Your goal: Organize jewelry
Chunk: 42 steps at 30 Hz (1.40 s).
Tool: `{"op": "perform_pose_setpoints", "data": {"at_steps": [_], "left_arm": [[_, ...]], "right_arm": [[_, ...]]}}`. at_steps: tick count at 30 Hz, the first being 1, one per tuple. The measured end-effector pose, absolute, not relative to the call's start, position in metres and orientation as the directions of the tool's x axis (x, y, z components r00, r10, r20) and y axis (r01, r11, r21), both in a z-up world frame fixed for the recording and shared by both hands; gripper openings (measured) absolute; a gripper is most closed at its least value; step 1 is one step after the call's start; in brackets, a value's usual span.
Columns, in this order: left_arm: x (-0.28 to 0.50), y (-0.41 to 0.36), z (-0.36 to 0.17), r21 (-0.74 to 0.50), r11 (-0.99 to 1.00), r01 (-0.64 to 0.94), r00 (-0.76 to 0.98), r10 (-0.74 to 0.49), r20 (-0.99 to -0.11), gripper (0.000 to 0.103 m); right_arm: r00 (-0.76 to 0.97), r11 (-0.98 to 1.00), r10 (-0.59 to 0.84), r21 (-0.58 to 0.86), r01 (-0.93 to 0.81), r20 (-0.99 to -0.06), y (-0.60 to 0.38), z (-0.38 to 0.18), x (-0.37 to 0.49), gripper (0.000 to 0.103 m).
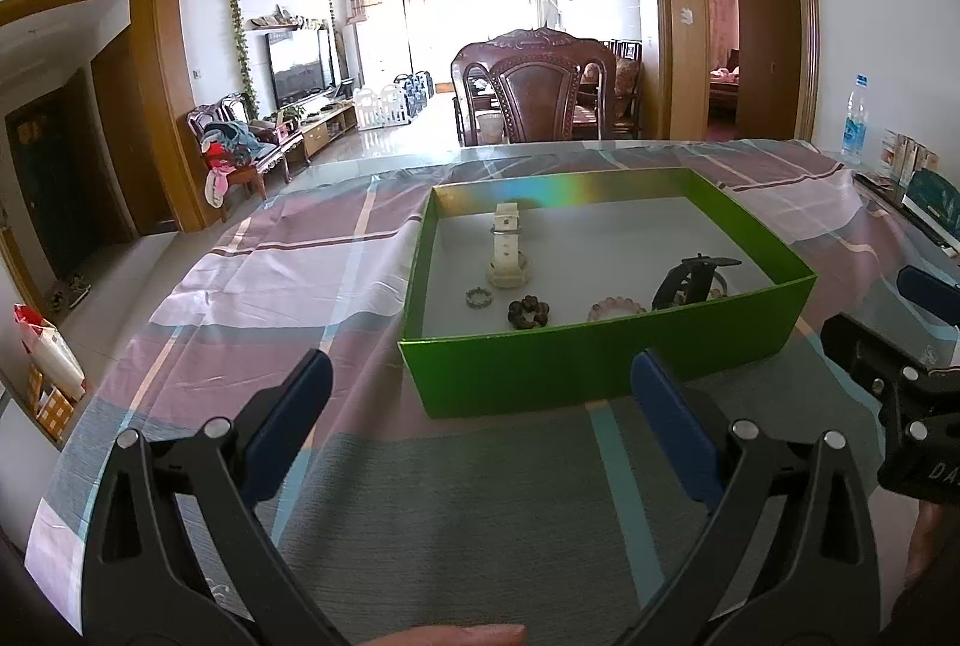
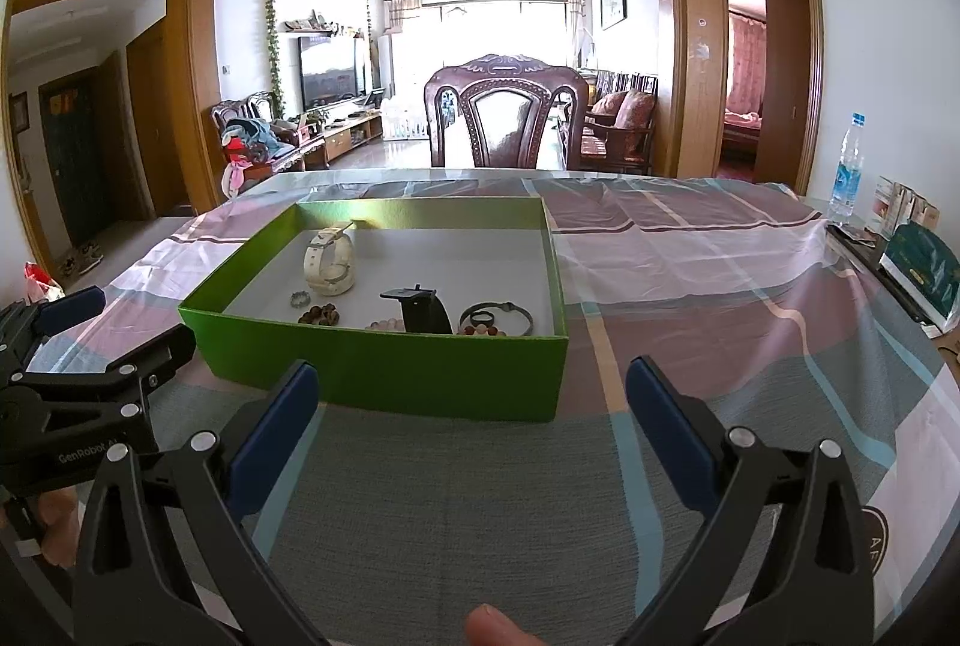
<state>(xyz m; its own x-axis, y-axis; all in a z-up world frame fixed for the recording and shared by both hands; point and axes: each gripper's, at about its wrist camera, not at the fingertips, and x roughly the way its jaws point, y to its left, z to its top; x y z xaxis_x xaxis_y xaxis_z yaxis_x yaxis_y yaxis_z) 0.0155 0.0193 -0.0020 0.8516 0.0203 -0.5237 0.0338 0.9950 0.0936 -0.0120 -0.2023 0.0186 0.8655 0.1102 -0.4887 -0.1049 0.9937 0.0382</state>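
Jewelry: I see a cream plastic watch (image 2: pixel 329 262), black strap watch (image 2: pixel 420 313) and bead bracelets inside the shallow green cardboard box (image 2: pixel 384 376), centre-left of the right wrist frame.
Left gripper (image 1: pixel 480 394): jaws spread, empty.
Right gripper (image 2: pixel 471 400): jaws spread, empty.
Risk: my fingers could snag the box wall and shove it across the loose checked tablecloth (image 2: pixel 690 250).

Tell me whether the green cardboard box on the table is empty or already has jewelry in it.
Not empty. The open green cardboard box holds a white watch, a black watch, a small ring and beaded bracelets.
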Motion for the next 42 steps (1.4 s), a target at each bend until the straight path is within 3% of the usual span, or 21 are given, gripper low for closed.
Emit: {"op": "perform_pose_setpoints", "data": {"at_steps": [42], "left_arm": [[0.0131, 0.0188, -0.0029, 0.089, 0.995, 0.041, 0.848, 0.012, -0.53, 0.099]], "right_arm": [[0.865, 0.994, 0.11, 0.037, -0.106, -0.489, -0.2015, 0.0185, -0.012, 0.1]]}}
